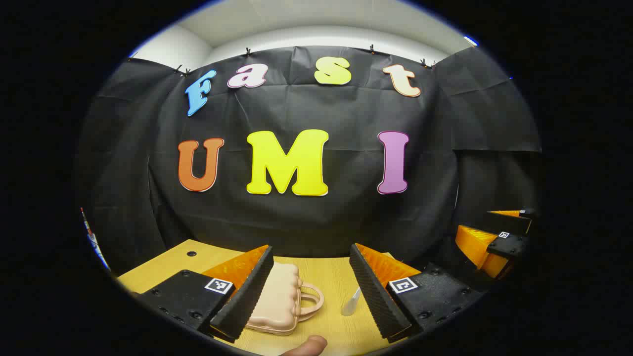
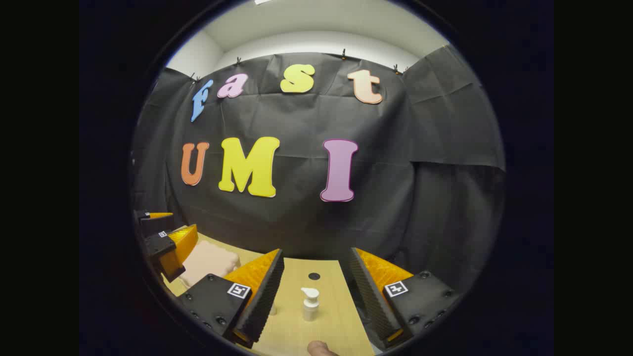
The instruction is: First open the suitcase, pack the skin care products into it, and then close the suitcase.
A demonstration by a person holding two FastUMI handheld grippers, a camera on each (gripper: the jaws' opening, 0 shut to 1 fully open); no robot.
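Pale wooden table (image 1: 336,282) carries a closed peach-pink plastic suitcase (image 1: 277,304) and a small white pump bottle (image 2: 310,304); both grippers, left gripper (image 1: 310,289) and right gripper (image 2: 316,291), hover with fingers released, empty.

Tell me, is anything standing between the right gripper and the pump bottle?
Nothing visible does. In the right gripper view the pump bottle stands upright on bare table, straight ahead of the open right gripper.

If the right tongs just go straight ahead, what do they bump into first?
Probably the small white pump bottle, standing upright on the wooden table between the open right tongs. Depth is hard to judge; held high, they'd pass above it.
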